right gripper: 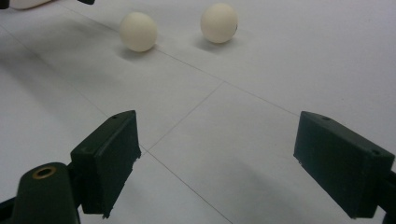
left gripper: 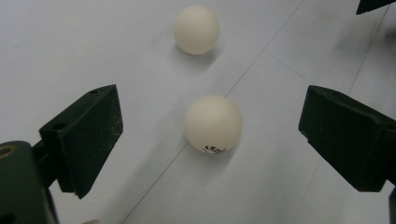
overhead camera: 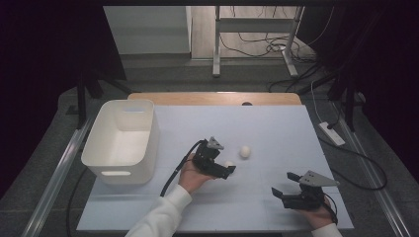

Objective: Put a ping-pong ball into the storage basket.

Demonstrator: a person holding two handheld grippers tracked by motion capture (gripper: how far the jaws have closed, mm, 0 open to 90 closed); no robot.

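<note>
Two white ping-pong balls lie on the white table sheet (overhead camera: 276,128). The nearer ball (left gripper: 213,123) (overhead camera: 229,163) rests on the sheet between the wide-apart jaws of my left gripper (left gripper: 212,128) (overhead camera: 225,164), touched by neither; small dark print shows low on it. The other ball (left gripper: 196,29) (overhead camera: 245,151) lies just beyond it. My right gripper (right gripper: 217,149) (overhead camera: 282,184) hovers open near the front right of the sheet with nothing between its jaws. It faces both balls, one (right gripper: 138,31) to the left of the other (right gripper: 219,23).
A white plastic bin (overhead camera: 121,140) stands at the left edge of the table. A wooden strip (overhead camera: 212,98) runs along the far edge. Beyond the table are a metal frame (overhead camera: 254,29) and floor cables (overhead camera: 276,47).
</note>
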